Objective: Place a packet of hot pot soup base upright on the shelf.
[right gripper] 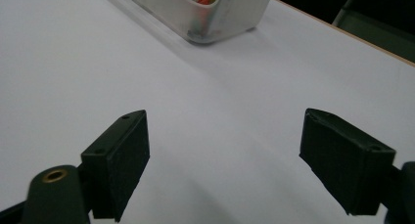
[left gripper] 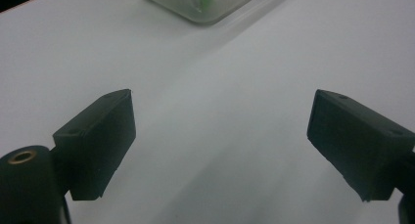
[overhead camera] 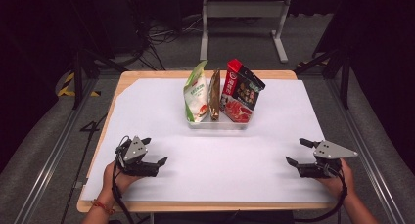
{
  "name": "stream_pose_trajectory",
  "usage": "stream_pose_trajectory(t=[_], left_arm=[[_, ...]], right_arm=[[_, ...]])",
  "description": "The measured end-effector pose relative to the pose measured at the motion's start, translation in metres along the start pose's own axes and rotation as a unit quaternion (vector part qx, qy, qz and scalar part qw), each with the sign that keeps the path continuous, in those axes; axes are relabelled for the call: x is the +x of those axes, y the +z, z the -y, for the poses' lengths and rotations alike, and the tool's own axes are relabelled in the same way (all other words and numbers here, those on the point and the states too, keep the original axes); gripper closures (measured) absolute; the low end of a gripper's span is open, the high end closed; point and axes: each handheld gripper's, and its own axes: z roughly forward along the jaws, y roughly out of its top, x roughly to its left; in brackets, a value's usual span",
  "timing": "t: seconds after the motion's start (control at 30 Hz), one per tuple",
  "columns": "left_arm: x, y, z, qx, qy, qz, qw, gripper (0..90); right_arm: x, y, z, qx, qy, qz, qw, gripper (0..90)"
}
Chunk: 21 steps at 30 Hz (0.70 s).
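Evidently at the start, left gripper [overhead camera: 155,150] and right gripper [overhead camera: 296,151] rest wide open and empty, needing a reach toward the snack bags [overhead camera: 238,92] in the clear tray [overhead camera: 218,124].

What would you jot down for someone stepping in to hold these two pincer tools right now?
Left gripper: jaws open, holding nothing, resting low over the white table sheet near the front left.
Right gripper: jaws open, holding nothing, at the front right.
Things: a clear plastic tray sits mid-table towards the far edge, with three packets upright in it: a green-and-white snack bag, a thin brown packet and a red-and-black bag.
Done: no packet has been touched or lifted out.
Left: probably reaching to the tray and handling the packets.
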Motion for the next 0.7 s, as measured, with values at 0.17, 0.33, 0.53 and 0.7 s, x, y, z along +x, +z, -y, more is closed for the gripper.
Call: stream_pose_trajectory(t=[0.17, 0.33, 0.53, 0.7], left_arm=[[-0.001, 0.0, 0.0, 0.001, 0.004, -0.002, 1.0, 11.5], [-0.002, 0.0, 0.0, 0.002, 0.007, -0.001, 1.0, 11.4], [-0.001, -0.002, 0.0, -0.002, 0.005, -0.002, 1.0, 11.4], [-0.002, -0.004, 0.001, -0.005, 0.01, -0.003, 0.9999, 11.4]], right_arm=[[-0.001, -0.008, 0.007, -0.021, 0.018, -0.007, 0.9996, 19.4], [-0.002, -0.011, 0.011, -0.014, 0.017, 0.0, 0.9998, 19.8], [-0.001, -0.018, 0.017, -0.014, 0.008, 0.017, 0.9997, 19.8], [-0.003, -0.022, 0.02, -0.016, 0.012, 0.03, 0.9994, 19.5]])
